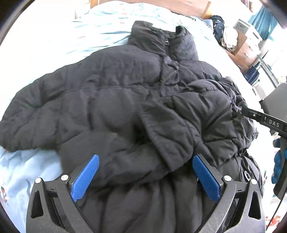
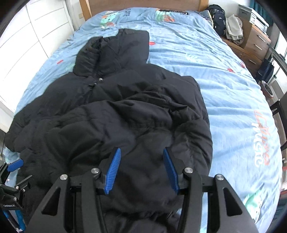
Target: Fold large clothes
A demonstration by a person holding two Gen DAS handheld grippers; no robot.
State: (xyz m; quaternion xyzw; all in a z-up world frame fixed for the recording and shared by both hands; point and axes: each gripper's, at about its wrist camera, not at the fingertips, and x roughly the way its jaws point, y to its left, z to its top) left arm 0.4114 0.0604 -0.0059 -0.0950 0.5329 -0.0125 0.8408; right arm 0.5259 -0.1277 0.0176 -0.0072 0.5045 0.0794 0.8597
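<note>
Though both open w/ nothing held, left gripper point(image 1: 145, 177) & right gripper point(image 2: 141, 171) over black jacket point(image 2: 114, 114) on bed point(image 2: 233, 100); backpack point(image 2: 218, 17) beyond.

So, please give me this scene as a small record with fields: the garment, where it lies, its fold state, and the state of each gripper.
garment: black puffer jacket, zipped, collar at the far end
surface: bed with light blue printed cover
fold state: one sleeve laid across the front; other sleeve spread out to the side
left gripper: open, above the jacket's lower part
right gripper: jaws apart, over the jacket's hem, no grip seen
</note>
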